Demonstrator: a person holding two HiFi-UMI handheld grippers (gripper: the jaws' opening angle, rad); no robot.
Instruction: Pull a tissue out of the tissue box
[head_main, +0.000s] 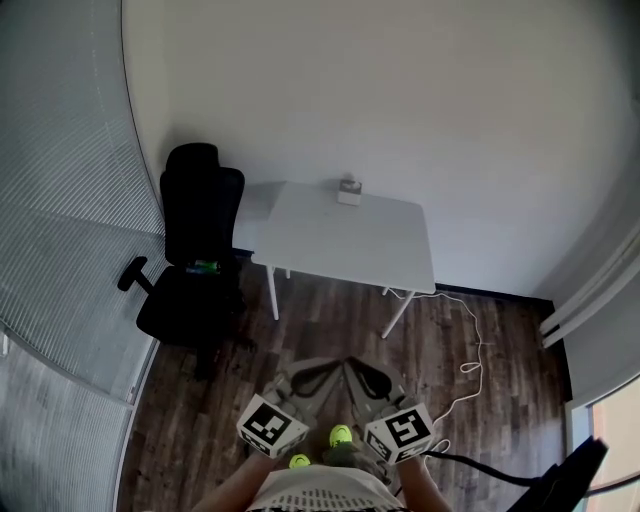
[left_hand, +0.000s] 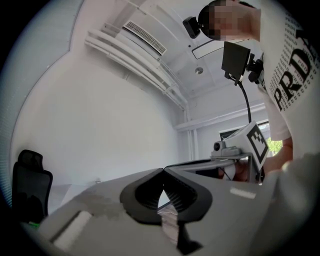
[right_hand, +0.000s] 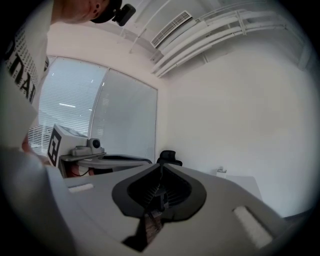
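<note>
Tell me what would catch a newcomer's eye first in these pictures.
A white table stands against the far wall with a small tissue box at its back edge. A black office chair sits to the table's left on the dark wood floor. Nearest the camera, the left gripper and right gripper are side by side, both shut and empty, well short of the table.

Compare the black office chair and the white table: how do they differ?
The office chair is black; the table is white. The office chair has a tall back and armrests; the table has a flat top on thin legs. The table bears a tissue box at its far edge; the office chair bears a small green thing. Both stand on the dark wood floor.
</note>
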